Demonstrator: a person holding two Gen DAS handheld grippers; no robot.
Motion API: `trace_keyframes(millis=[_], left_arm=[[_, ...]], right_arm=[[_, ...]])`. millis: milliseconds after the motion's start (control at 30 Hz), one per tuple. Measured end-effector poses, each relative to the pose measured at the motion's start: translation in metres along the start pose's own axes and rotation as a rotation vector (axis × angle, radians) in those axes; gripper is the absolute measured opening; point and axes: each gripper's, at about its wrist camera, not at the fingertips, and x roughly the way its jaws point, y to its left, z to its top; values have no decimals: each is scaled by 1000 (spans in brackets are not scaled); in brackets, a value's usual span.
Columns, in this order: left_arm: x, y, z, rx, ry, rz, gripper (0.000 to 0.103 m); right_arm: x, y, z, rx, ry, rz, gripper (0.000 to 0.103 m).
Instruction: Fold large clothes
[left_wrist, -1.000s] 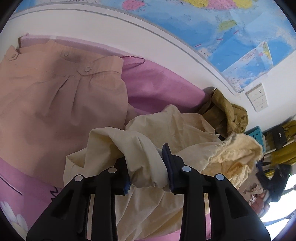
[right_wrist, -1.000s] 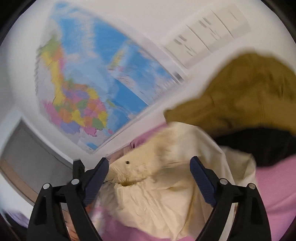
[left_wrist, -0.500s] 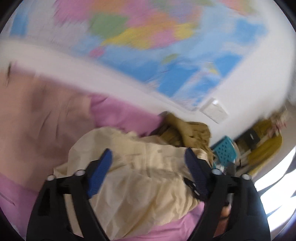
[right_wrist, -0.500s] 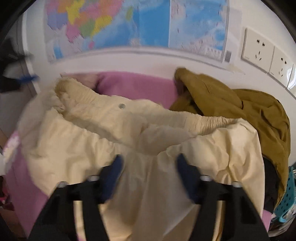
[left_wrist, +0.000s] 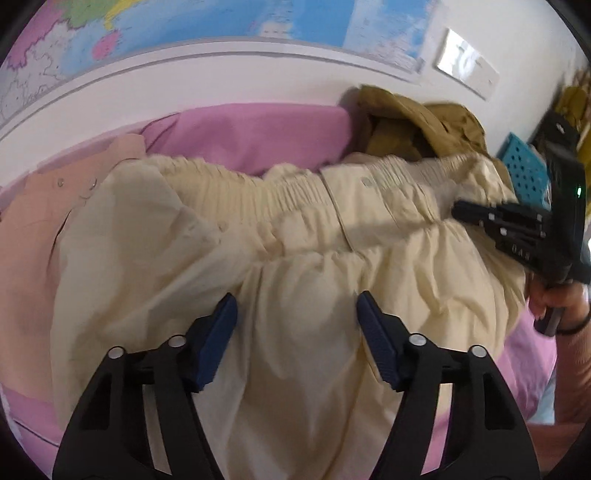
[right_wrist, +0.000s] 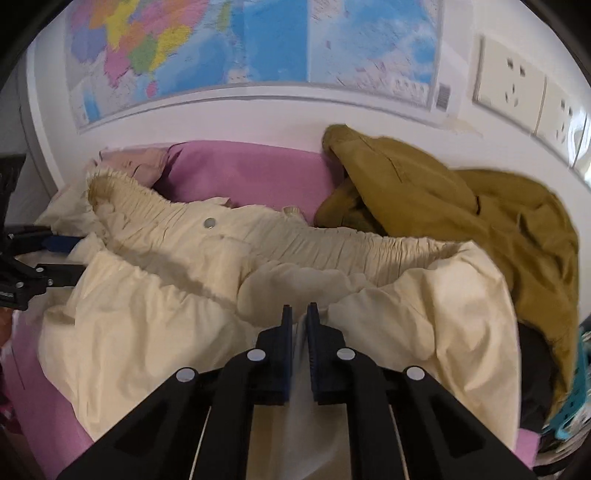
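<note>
My right tongs (right_wrist: 299, 317) are nearly closed on a thin fold of the cream skirt (right_wrist: 258, 266); my left tongs (left_wrist: 295, 321) gape wide above it, holding nothing. The cloth looks light, limp and crumple-prone, so I judge the gathered waistband (left_wrist: 258, 188) the firmest grip. The skirt sprawls on the pink sheet (right_wrist: 240, 173), a button (right_wrist: 209, 222) showing, with an olive jacket (right_wrist: 461, 206) beyond.
</note>
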Motion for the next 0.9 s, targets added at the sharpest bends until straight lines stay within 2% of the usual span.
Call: trace_keyframes(millis=[100, 167, 233, 267, 333, 367, 433, 467, 533, 567, 667, 733, 800, 833, 900], left_arm=[[10, 9, 6, -36, 10, 3, 64], [16, 11, 4, -38, 21, 16, 64], [25, 11, 4, -46, 32, 21, 64], [27, 12, 3, -51, 33, 19, 64], [31, 14, 5, -56, 34, 20, 64], [33, 15, 6, -57, 34, 20, 64], [36, 19, 8, -69, 33, 19, 64], [36, 20, 8, -68, 29, 21, 64], [37, 18, 10, -71, 24, 27, 64], [37, 17, 11, -67, 21, 29, 64], [31, 14, 10, -54, -8, 33, 64], [26, 13, 7, -45, -23, 42, 64], [19, 11, 4, -53, -43, 47, 63], [16, 10, 2, -56, -54, 50, 62], [8, 8, -1, -55, -79, 63, 63]], right_arm=[[5, -8, 2, 38, 3, 23, 8], [-6, -5, 1, 42, -31, 52, 12], [-18, 3, -1, -6, -70, 52, 31], [-19, 10, 1, -43, -86, 35, 34], [-7, 15, 7, -68, -63, -8, 35], [9, 12, 10, -59, -17, -16, 35], [31, 1, 12, -13, 33, -28, 24], [41, -3, 13, -14, 49, -30, 24], [55, -12, 11, 18, 83, 17, 24], [54, -17, 10, 55, 81, 45, 24], [39, -15, 6, 60, 57, 59, 27], [22, -12, 3, 47, 25, 61, 39], [0, -12, -2, 57, -2, 76, 42], [-10, -13, -4, 61, -16, 80, 47], [-28, -14, -8, 67, -53, 99, 61]])
